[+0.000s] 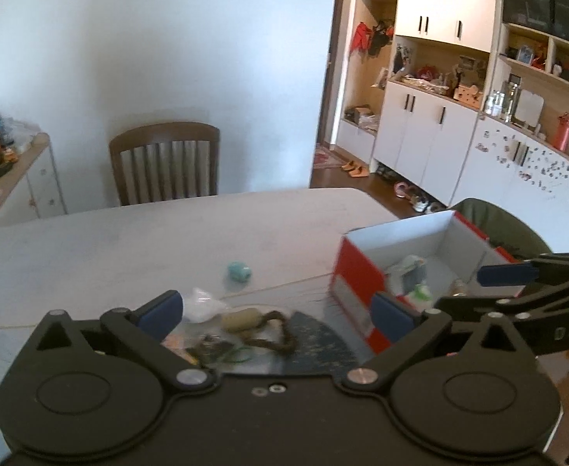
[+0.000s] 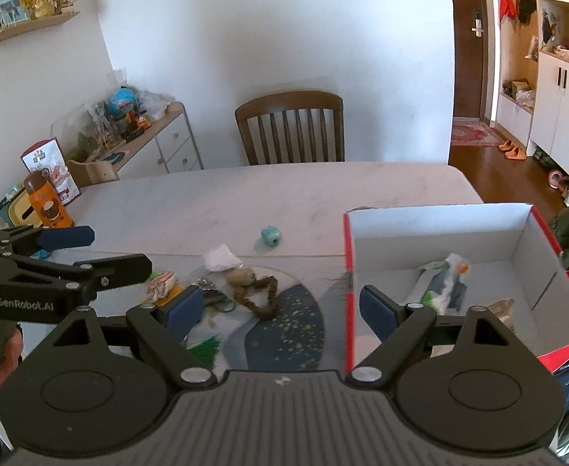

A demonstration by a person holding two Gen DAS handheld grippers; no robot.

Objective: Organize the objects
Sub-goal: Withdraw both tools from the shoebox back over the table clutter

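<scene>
Both grippers released, fingers spread wide, nothing held: left gripper (image 1: 278, 312) hovers over the clutter on the counter (image 2: 214, 198), right gripper (image 2: 280, 312) straddles the near wall of the red box (image 2: 348, 272). Box sits at the counter's right with a few items inside. Brown braided loop (image 2: 259, 299), white wad (image 2: 220, 258) and teal ball (image 2: 271, 236) lie loose left of the box.

The red cardboard box with white inside (image 1: 356, 272) is looking smeary in the left wrist view, so the stuff lying in it is just blurring together. The black right gripper (image 1: 517, 283) is getting cut off at the frame edge. The small clutter behind the blue left finger pad (image 1: 160, 312) is hiding mostly.
</scene>
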